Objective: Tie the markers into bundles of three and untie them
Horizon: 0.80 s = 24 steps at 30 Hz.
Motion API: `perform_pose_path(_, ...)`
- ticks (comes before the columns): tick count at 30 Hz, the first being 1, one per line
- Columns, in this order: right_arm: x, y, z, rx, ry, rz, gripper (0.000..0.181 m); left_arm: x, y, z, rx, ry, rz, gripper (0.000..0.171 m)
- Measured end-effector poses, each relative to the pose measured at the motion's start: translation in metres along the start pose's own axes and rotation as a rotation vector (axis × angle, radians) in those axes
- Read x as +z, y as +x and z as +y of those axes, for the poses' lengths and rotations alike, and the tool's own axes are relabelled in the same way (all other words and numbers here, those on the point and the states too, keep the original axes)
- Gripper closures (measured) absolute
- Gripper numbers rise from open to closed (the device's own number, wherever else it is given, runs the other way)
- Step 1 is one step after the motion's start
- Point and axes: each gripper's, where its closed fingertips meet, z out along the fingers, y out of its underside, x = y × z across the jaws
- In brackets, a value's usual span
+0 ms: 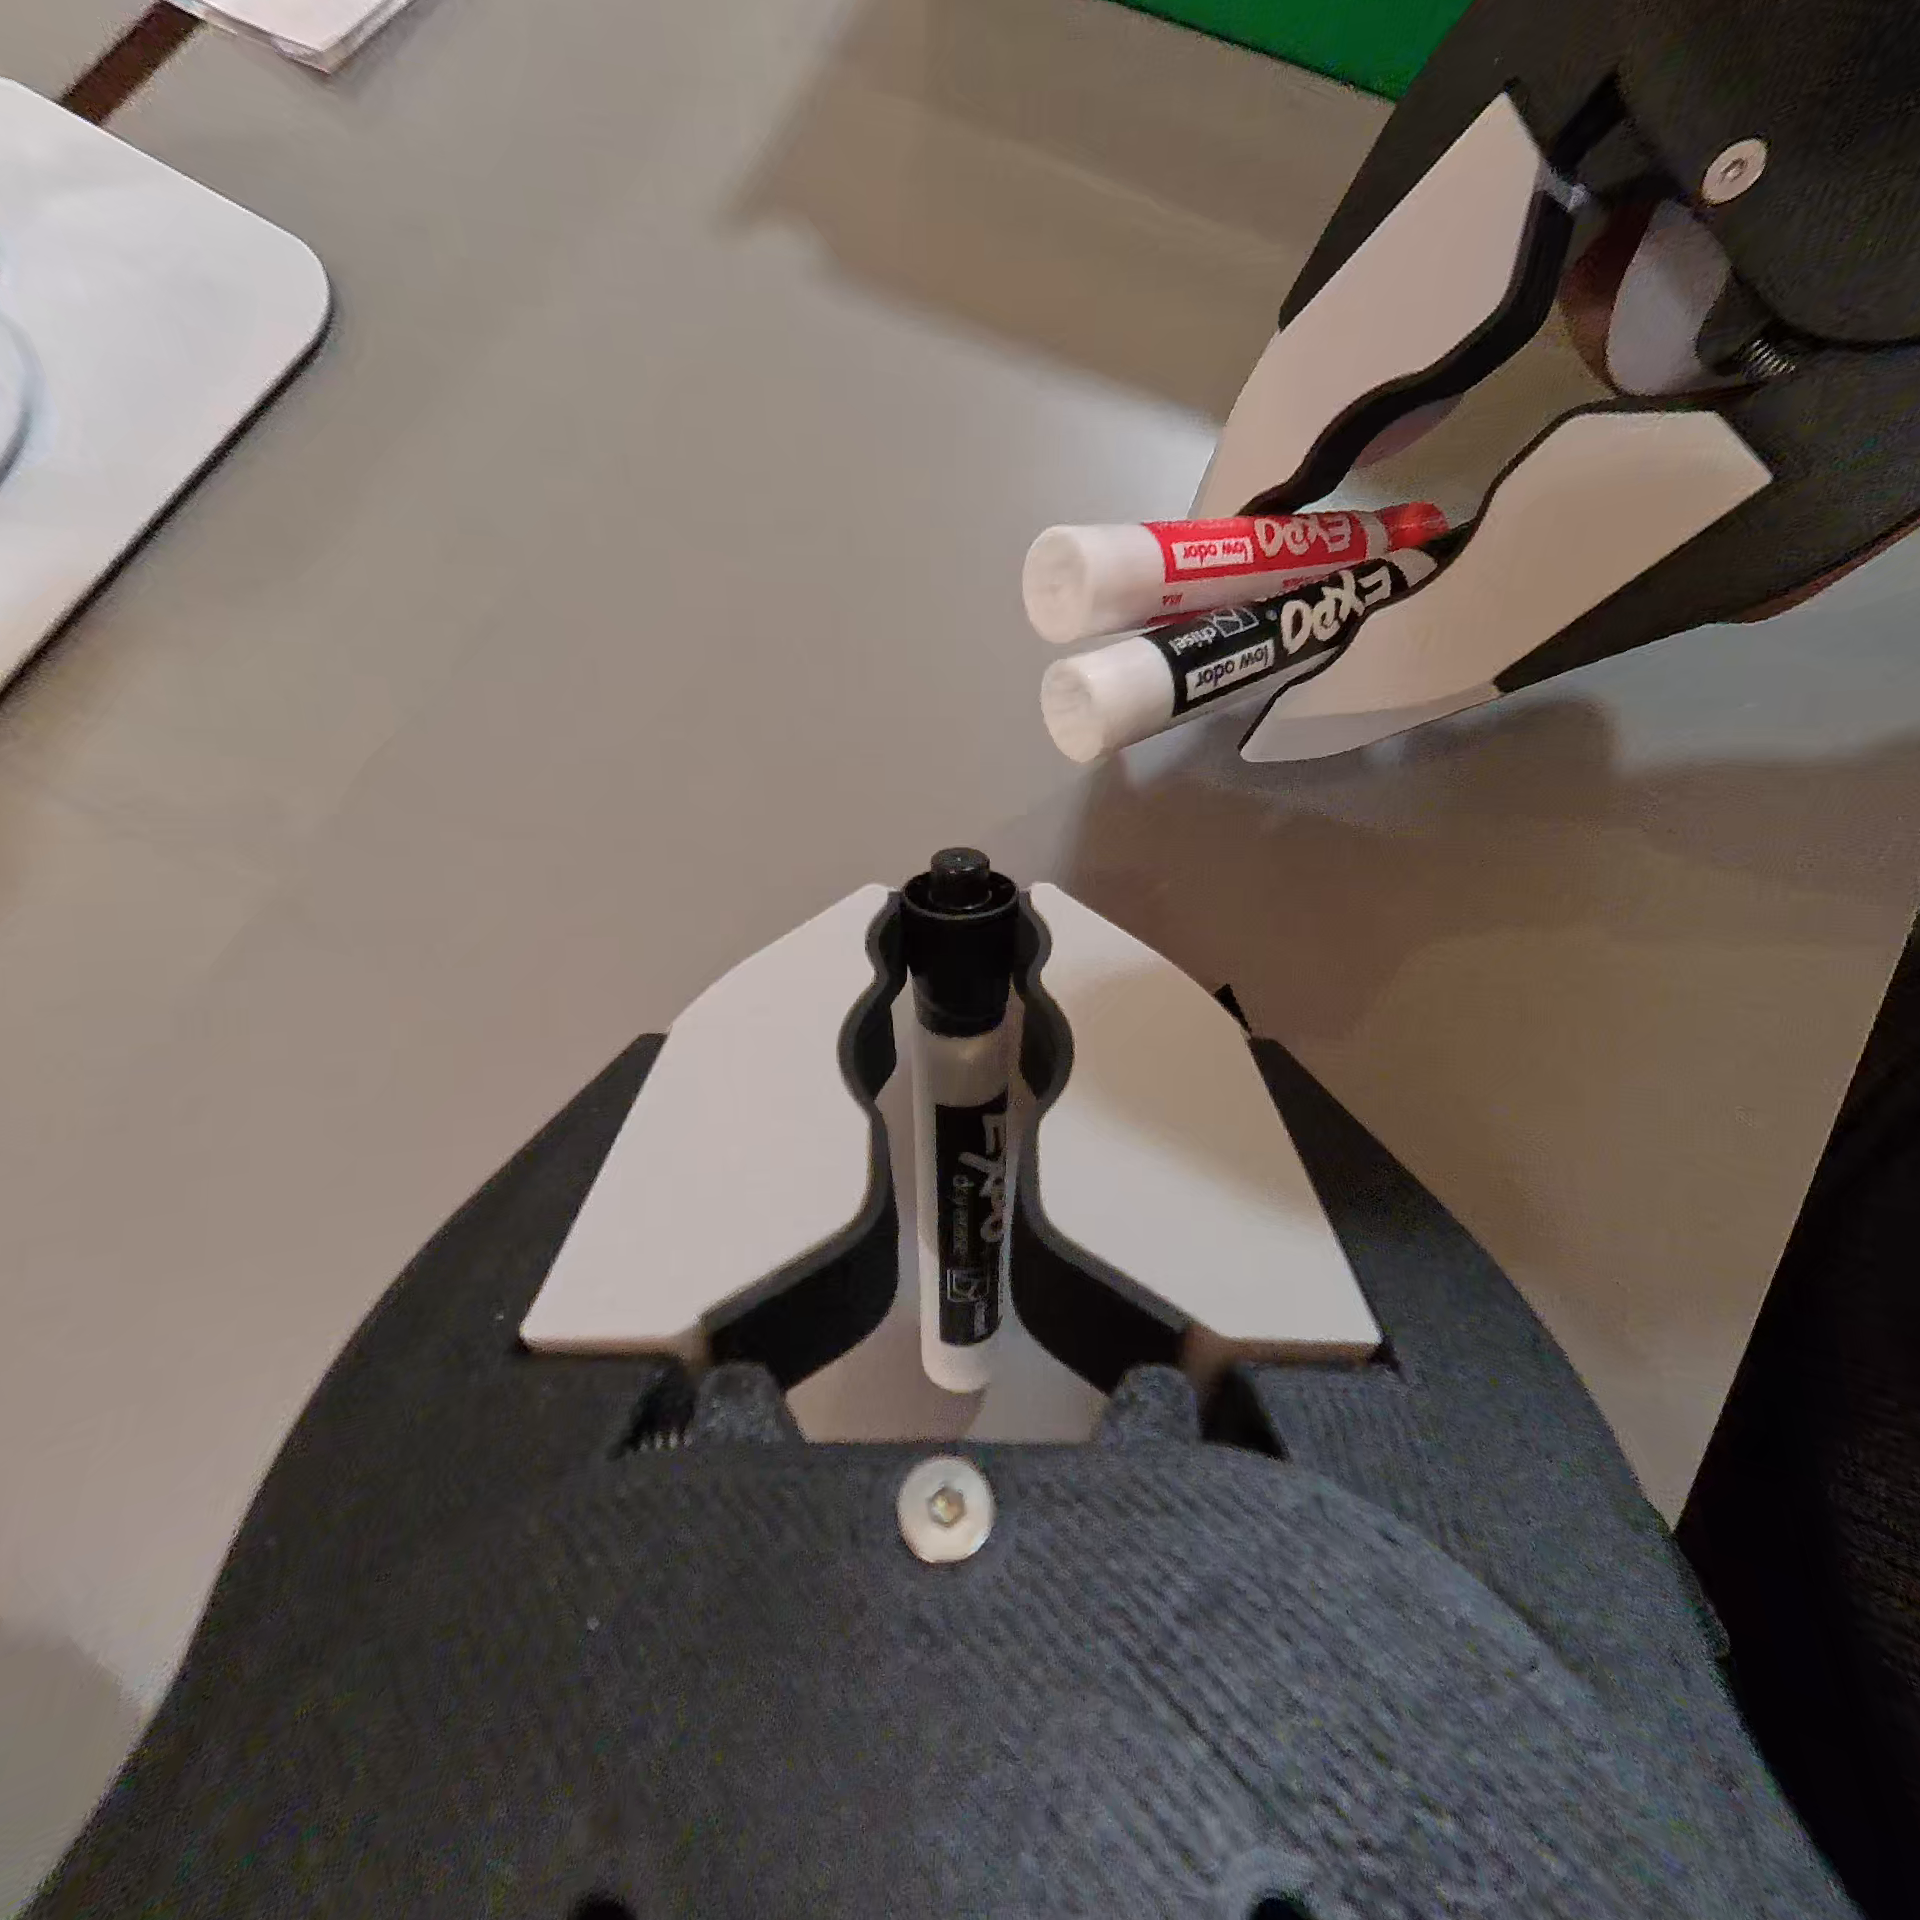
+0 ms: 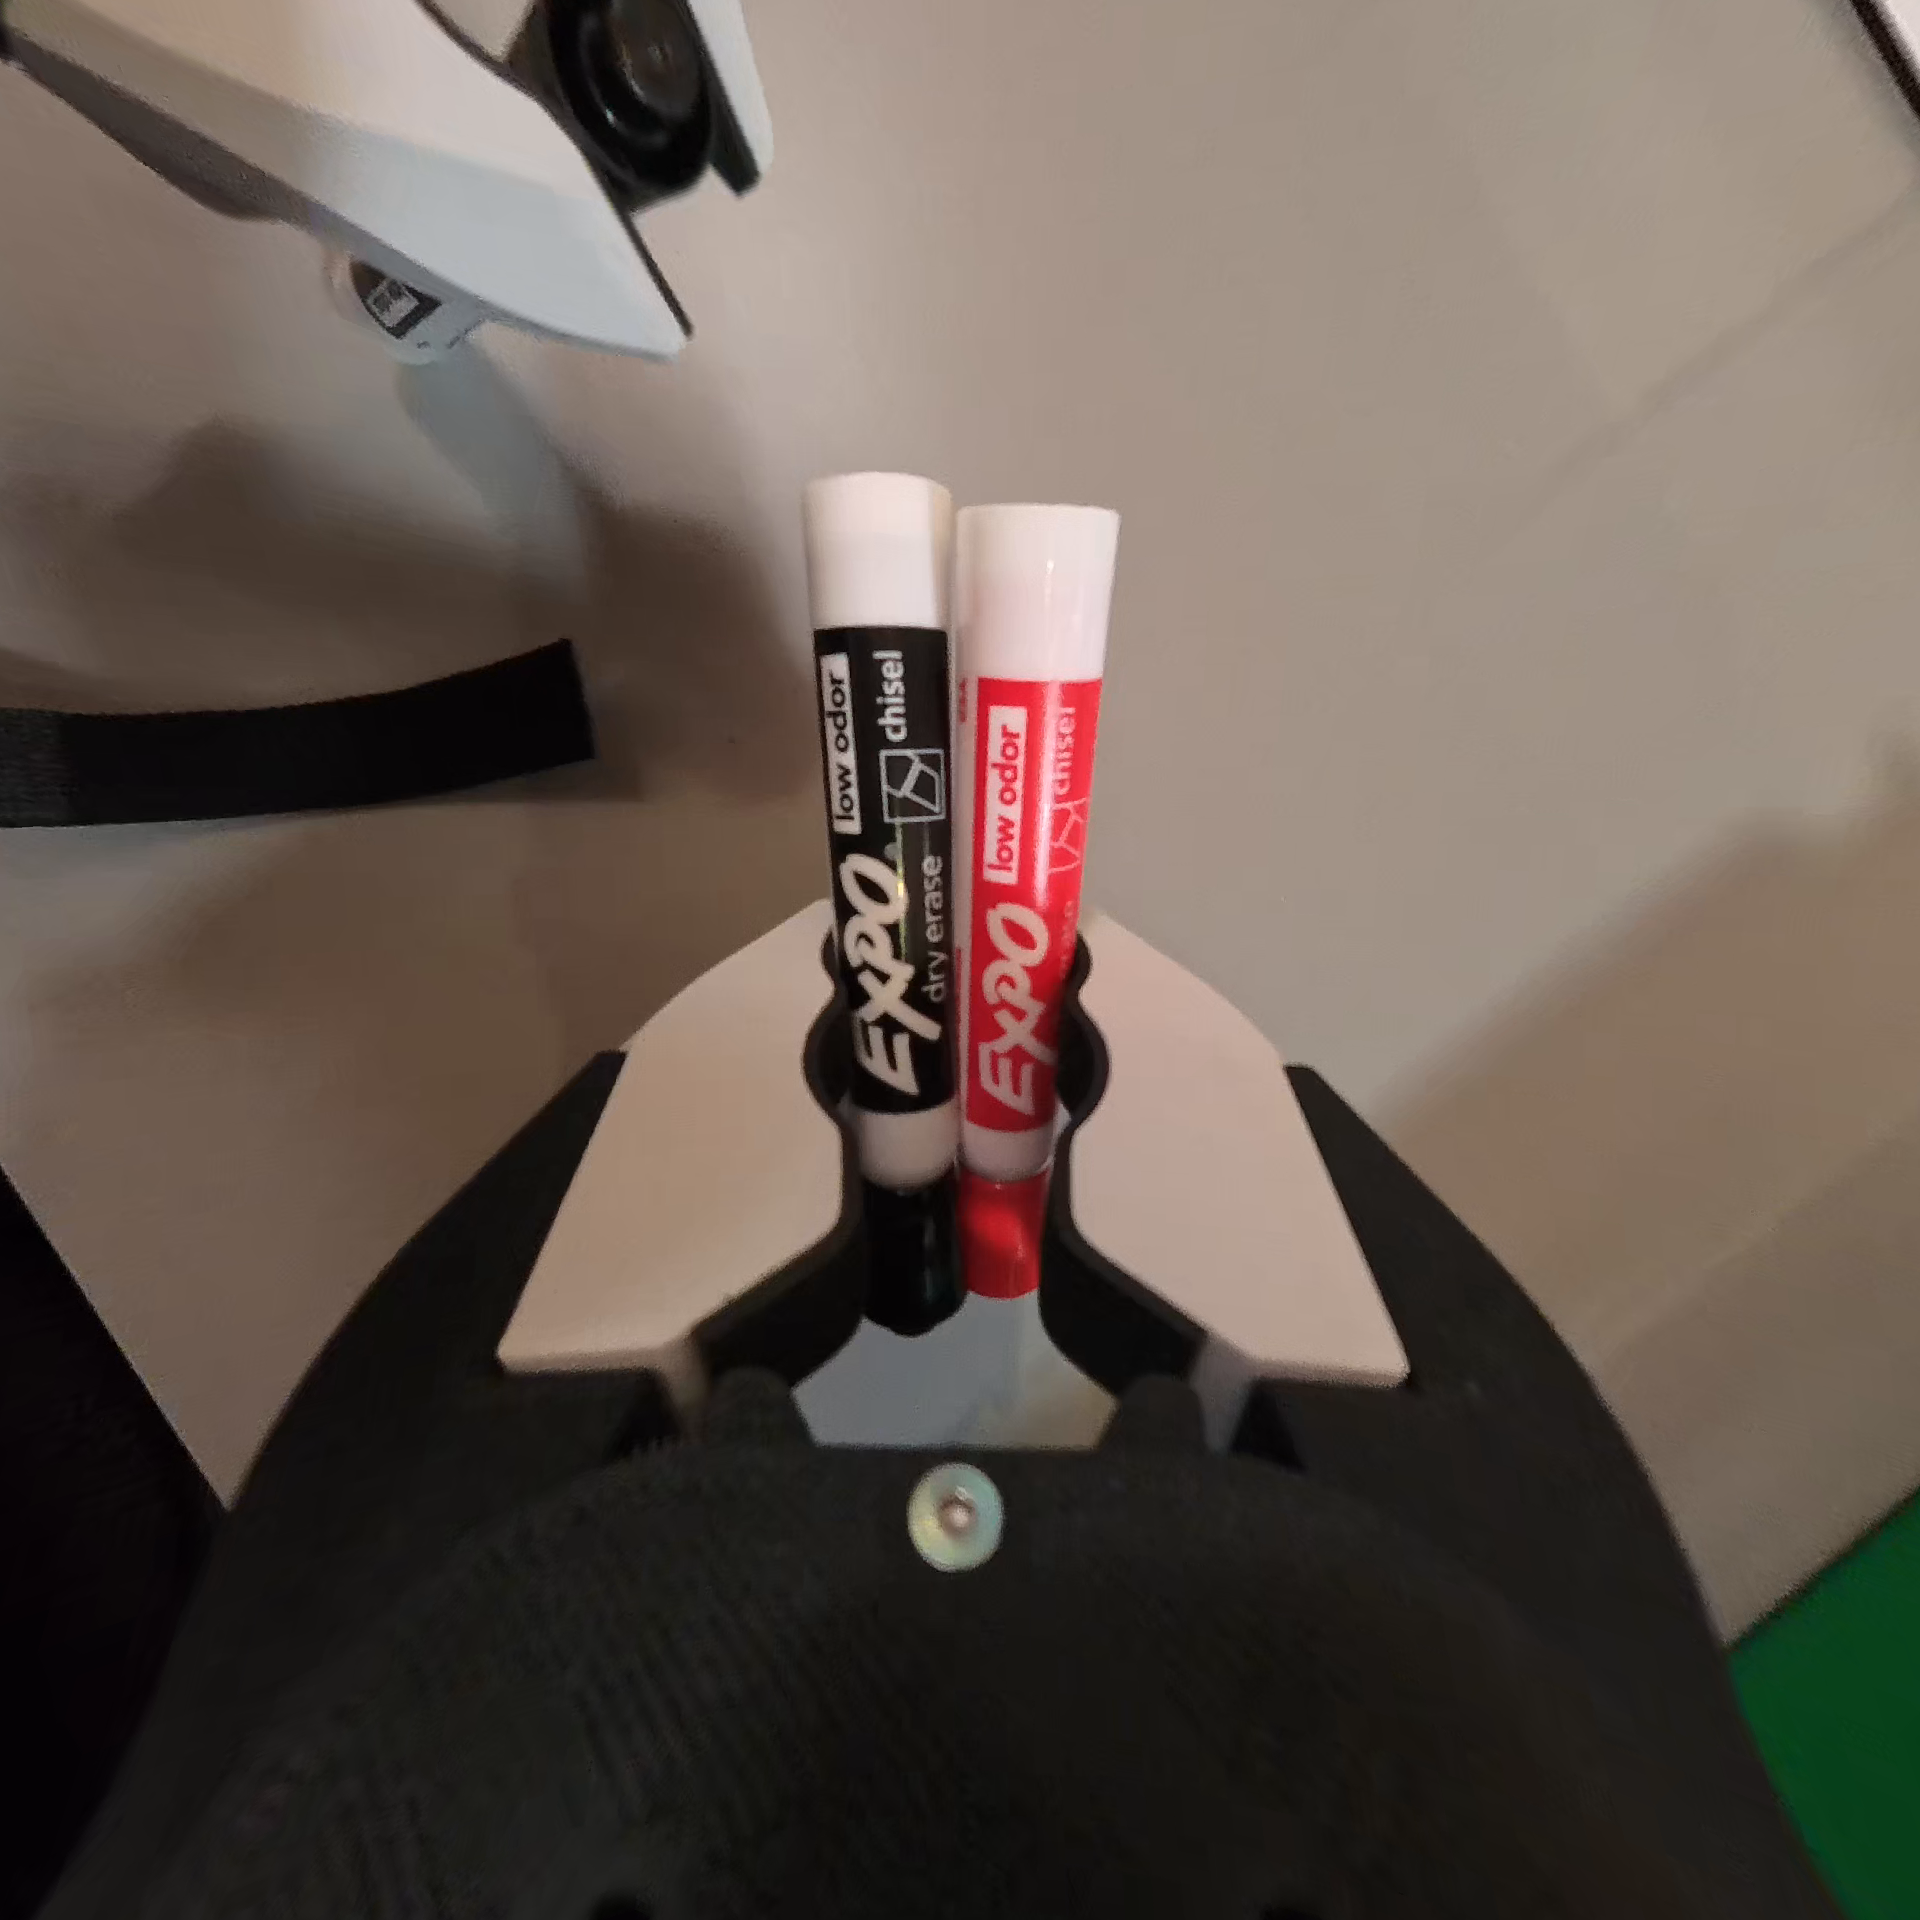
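My left gripper (image 1: 956, 925) is shut on a black marker (image 1: 961, 1174), which lies along the fingers with its black cap pointing forward past the tips. My right gripper (image 2: 956, 997) is shut on two markers side by side, a black-labelled marker (image 2: 883, 831) and a red-labelled marker (image 2: 1029, 831), their white ends sticking out forward. In the left wrist view the right gripper (image 1: 1288, 623) is up and to the right with both markers, above the table. The left gripper (image 2: 644, 125) shows at the top left of the right wrist view. A black strap (image 2: 291, 743) lies flat on the table.
The table (image 1: 623, 520) is grey-beige. A flat silver device (image 1: 135, 312) sits at the left edge and papers (image 1: 301, 21) at the far left. A green surface (image 2: 1829, 1714) borders the table. A dark object (image 1: 1818, 1299) stands at the right. The tips of one gripper are about 10 centimeters away from the tips of the other. The black strap (image 2: 291, 743) is about equally far from each gripper, around 11 centimeters.
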Motion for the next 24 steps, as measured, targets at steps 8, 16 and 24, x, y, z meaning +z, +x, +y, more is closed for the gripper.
perform_pose_path(8,-0.004,0.001,0.008,0.015,-0.004,0.012,0.145,0.026,0.003,0.012,-0.008,-0.027,0.031,0.15)
perform_pose_path(16,-0.006,0.003,0.008,0.018,0.007,0.02,0.145,-0.012,-0.013,0.017,-0.136,0.031,0.004,0.106)
perform_pose_path(24,0.002,0.004,0.0,-0.003,0.02,0.001,0.145,-0.022,-0.013,0.089,-0.33,0.044,-0.064,0.12)
